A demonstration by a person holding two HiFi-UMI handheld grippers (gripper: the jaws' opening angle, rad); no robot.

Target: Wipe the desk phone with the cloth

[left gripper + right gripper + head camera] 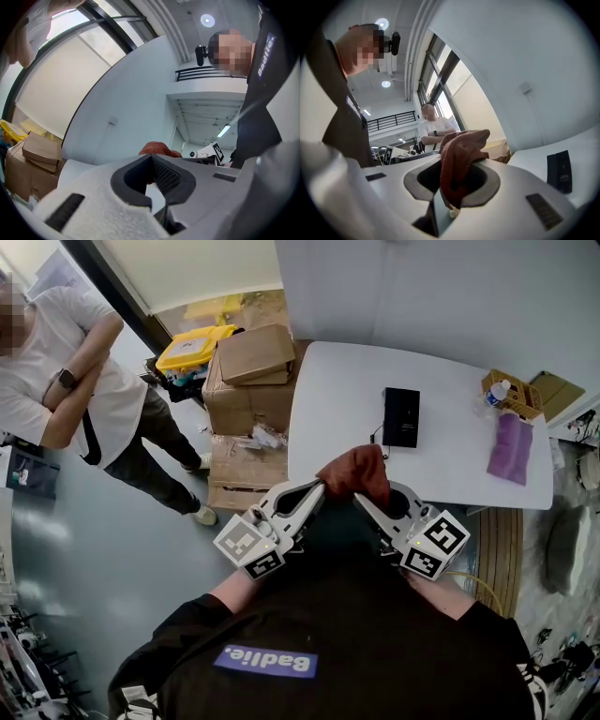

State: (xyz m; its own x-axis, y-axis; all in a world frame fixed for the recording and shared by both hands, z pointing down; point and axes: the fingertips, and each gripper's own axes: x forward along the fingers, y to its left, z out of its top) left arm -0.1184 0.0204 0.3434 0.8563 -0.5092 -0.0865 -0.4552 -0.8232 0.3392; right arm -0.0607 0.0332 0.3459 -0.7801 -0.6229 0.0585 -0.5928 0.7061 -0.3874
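Observation:
A rust-red cloth (pixel 359 474) hangs bunched between my two grippers, held close to my chest at the white table's (pixel 337 399) near edge. My left gripper (pixel 322 487) meets it from the left and is shut, with the cloth (pixel 158 148) showing at the tip of its jaws (pixel 151 160). My right gripper (pixel 357 499) is shut on the cloth (pixel 459 161), which spills out over its jaws (pixel 457 157). The black desk phone (pixel 401 416) lies flat mid-table, just beyond the cloth; the right gripper view has the phone (pixel 560 171) at far right.
A purple cloth (pixel 511 446) and a wicker basket (pixel 514 395) holding a bottle sit at the table's right end. Cardboard boxes (pixel 248 381) and a yellow bin (pixel 192 348) stand left of the table. A person (pixel 84 390) with folded arms stands at far left.

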